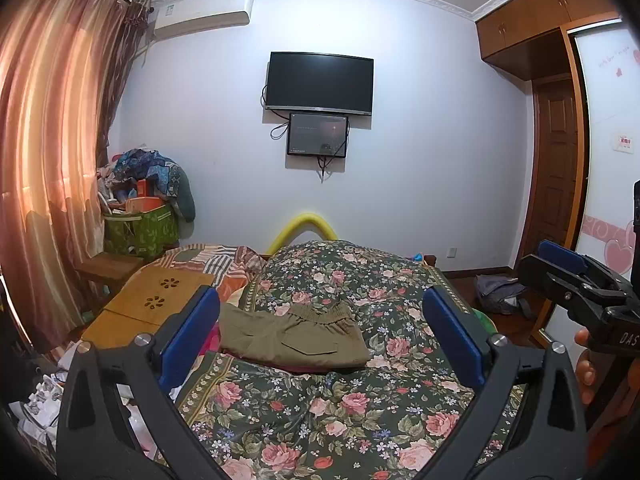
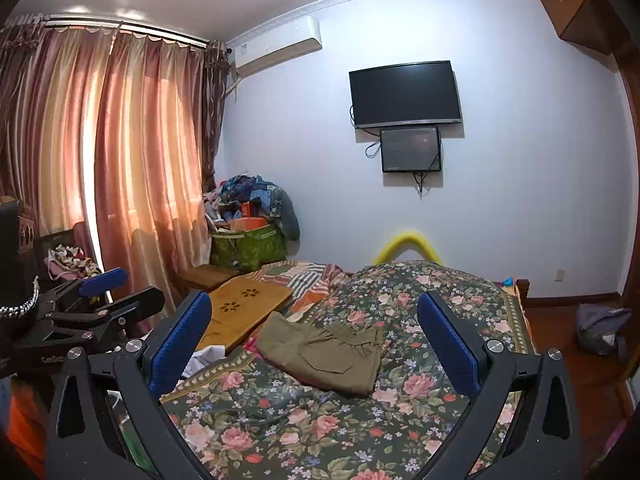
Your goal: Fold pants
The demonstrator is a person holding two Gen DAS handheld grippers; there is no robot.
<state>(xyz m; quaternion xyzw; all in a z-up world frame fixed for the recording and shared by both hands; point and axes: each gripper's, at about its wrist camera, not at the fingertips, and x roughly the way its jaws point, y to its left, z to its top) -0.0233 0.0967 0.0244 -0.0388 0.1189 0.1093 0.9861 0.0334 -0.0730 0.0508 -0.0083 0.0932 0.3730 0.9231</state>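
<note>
Pants [image 1: 294, 334]: an olive-khaki pair is seen lying on the floral bedspread [image 1: 360, 400], already gathered into a compact rectangle, elastic waistband at the far edge, a flap pocket on top.
Left gripper [image 1: 320, 336]: held above the bed with its blue fingers [image 1: 192, 332] spread wide; nothing is pinched.
Right gripper [image 2: 316, 340]: likewise held clear, pads apart, nothing between them (both tools sit well short of the cloth).
Handling: the fabric is judged light, soft and limp; sagging and sliding over the bedspread are to be expected.
Grip: a hold is best taken at the near corners or at the thicker waistband, all layers pinched together.
Risk: only the top layer may be caught, and the stack undone.
Nearby: a wooden lap table [image 1: 152, 300] is seen beside the pants, left of them.
</note>
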